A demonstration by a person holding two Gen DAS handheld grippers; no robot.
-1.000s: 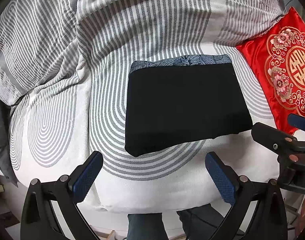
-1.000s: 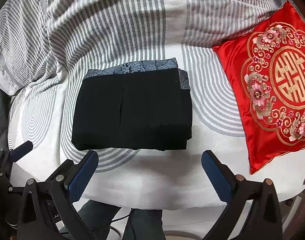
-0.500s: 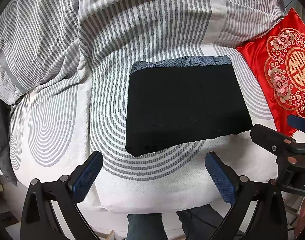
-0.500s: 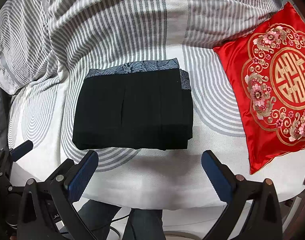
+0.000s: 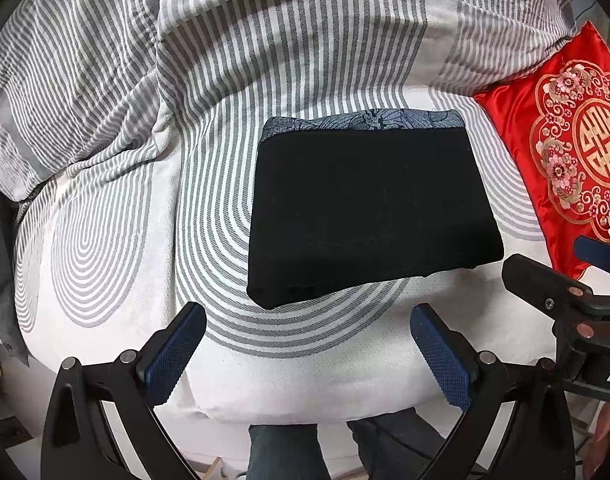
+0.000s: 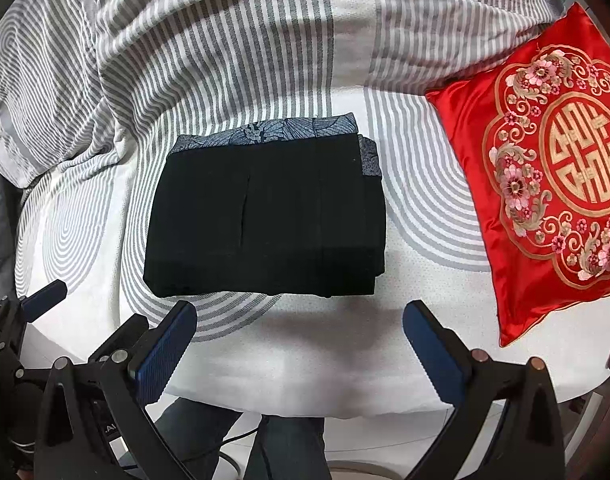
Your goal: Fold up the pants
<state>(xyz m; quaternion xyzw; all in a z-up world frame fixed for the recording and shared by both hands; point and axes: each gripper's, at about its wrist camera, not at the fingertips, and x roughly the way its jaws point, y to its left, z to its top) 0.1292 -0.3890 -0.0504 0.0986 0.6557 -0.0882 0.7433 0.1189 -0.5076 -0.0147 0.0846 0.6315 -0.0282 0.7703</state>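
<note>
The black pants (image 5: 369, 208) lie folded into a flat rectangle on the striped bed, with a blue-grey patterned band along the far edge. They also show in the right wrist view (image 6: 265, 216). My left gripper (image 5: 309, 356) is open and empty, held back from the pants' near edge. My right gripper (image 6: 301, 354) is open and empty, also short of the near edge. The right gripper's body shows at the right of the left wrist view (image 5: 565, 304); the left gripper shows at the lower left of the right wrist view (image 6: 33, 308).
A red embroidered cushion (image 6: 545, 184) lies on the bed to the right of the pants. A rumpled grey-and-white striped duvet (image 5: 185, 52) rises behind and to the left. The bed's front edge (image 5: 305, 408) is near me, with a person's legs below.
Almost nothing has changed. Both grippers stay open and the pants lie still; the views shift only slightly.
</note>
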